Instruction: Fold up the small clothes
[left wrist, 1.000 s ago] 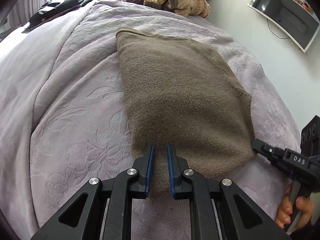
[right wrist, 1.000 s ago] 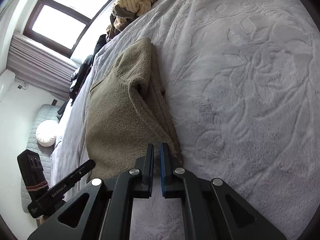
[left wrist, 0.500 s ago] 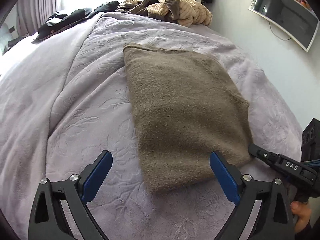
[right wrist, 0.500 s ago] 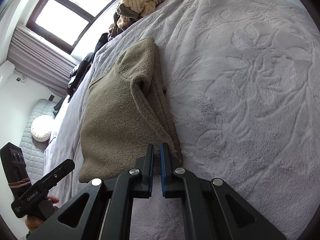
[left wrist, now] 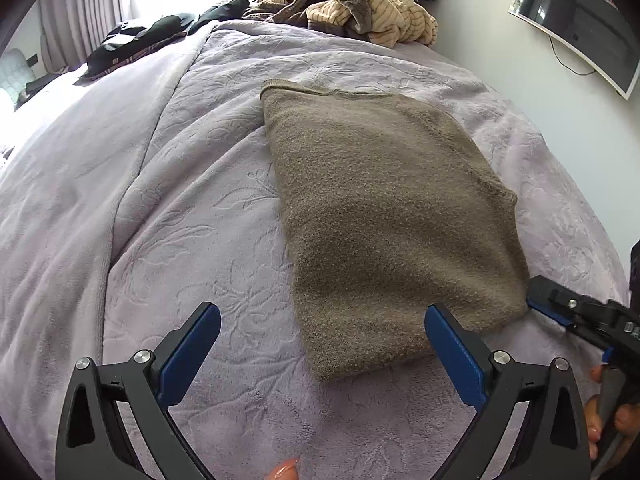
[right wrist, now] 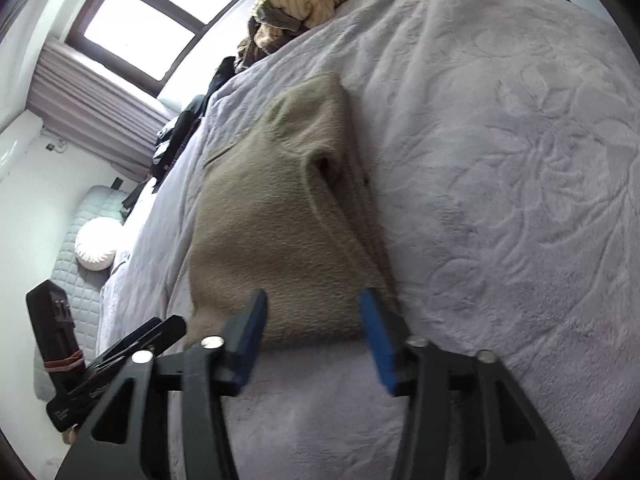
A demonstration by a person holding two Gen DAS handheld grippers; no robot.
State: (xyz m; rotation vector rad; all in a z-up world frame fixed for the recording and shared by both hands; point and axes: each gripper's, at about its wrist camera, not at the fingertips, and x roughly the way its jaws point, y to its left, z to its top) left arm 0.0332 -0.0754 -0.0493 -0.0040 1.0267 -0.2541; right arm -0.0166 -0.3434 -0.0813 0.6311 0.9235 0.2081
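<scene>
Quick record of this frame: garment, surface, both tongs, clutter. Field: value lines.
garment: brown knit sweater, folded, lying flat
surface: lilac embossed blanket on a bed
left tongs: open wide, jaws opening, nothing between them, just short of the sweater's near edge
right tongs: jaws opening, off the sweater's near corner, pads not pressing it
clutter: heap of striped beige clothes at far end; dark clothes beside it

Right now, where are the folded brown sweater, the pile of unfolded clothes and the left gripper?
Folded brown sweater (left wrist: 392, 224), left wrist view: middle of its top layer.
Pile of unfolded clothes (left wrist: 372, 12), left wrist view: the striped beige garment on top.
Left gripper (left wrist: 322, 356), left wrist view: midway between its open fingertips.
</scene>
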